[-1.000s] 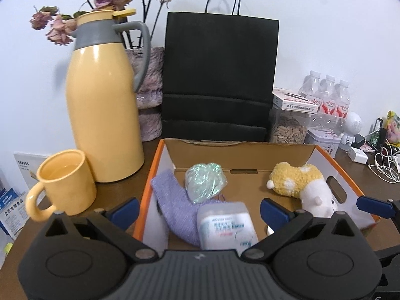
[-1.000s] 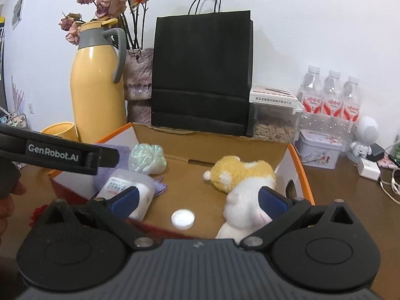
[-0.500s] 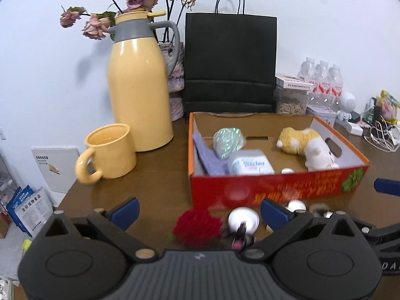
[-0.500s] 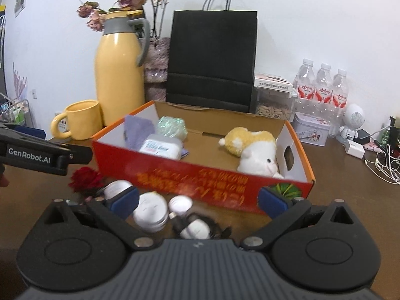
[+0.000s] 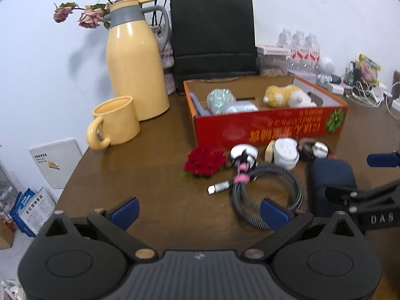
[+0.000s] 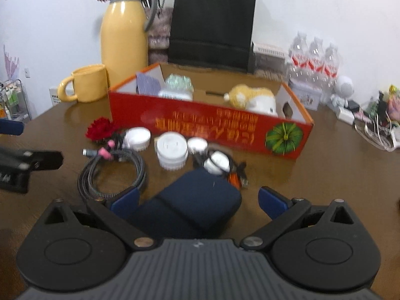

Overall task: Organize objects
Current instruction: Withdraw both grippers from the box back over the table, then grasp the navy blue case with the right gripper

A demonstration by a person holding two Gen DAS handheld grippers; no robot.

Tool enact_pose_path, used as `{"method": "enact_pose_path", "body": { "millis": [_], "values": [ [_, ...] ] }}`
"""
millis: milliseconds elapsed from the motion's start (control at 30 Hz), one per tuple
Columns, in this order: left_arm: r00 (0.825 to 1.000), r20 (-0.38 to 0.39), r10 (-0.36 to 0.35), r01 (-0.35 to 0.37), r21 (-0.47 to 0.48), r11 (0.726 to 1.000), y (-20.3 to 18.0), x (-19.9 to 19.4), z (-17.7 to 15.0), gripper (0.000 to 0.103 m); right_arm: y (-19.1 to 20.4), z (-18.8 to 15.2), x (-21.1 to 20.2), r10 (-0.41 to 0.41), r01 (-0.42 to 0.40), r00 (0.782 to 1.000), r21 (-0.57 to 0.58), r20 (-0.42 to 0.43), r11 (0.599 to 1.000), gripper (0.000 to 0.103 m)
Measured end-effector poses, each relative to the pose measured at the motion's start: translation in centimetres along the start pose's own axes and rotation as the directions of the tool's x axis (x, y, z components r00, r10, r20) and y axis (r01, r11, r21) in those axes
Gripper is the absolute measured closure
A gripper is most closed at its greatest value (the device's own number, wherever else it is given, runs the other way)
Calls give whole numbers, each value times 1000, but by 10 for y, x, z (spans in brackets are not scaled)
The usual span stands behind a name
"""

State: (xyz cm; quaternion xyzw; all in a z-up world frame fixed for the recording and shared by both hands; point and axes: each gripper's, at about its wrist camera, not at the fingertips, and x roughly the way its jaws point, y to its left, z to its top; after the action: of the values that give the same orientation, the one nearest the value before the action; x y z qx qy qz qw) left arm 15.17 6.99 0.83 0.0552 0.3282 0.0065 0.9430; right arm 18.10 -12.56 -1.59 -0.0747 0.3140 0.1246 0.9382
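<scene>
Left gripper (image 5: 200,211): I had its jaws spread wide over bare table, nothing between them, touching nothing.
Right gripper (image 6: 197,200): jaws were wide apart too; the navy pouch (image 6: 190,207) lay between them. I could not tell whether the left fingertip touched the pouch; the right one stood clear of it.
Red box (image 5: 270,125): my landmark, sitting mid-table with its printed side toward me.
Inside the box: a plush toy (image 5: 287,96) at its right end; a foil-wrapped ball (image 5: 220,98), a tissue pack (image 5: 241,106) and a purple cloth (image 6: 148,83) at its left end.
In front of the box: a red flower (image 5: 203,161) near its left corner, then white round caps (image 6: 172,150) and a coiled braided cable (image 5: 265,192).
Left of the box: a yellow mug (image 5: 115,123) and a yellow thermos (image 5: 136,65).
Behind the box: a black paper bag (image 5: 213,40).
</scene>
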Motion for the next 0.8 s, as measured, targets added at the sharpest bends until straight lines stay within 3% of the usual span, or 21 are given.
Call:
{"method": "enact_pose_path", "body": {
  "millis": [367, 800],
  "values": [
    [1000, -25, -4, 3, -37, 999, 15, -9, -15, 0, 27, -6, 21, -44, 45, 995, 8, -90, 999, 0],
    [999, -35, -40, 39, -32, 999, -1, -10, -15, 0, 7, -15, 21, -50, 54, 994, 41, -99, 998, 0]
  ]
}}
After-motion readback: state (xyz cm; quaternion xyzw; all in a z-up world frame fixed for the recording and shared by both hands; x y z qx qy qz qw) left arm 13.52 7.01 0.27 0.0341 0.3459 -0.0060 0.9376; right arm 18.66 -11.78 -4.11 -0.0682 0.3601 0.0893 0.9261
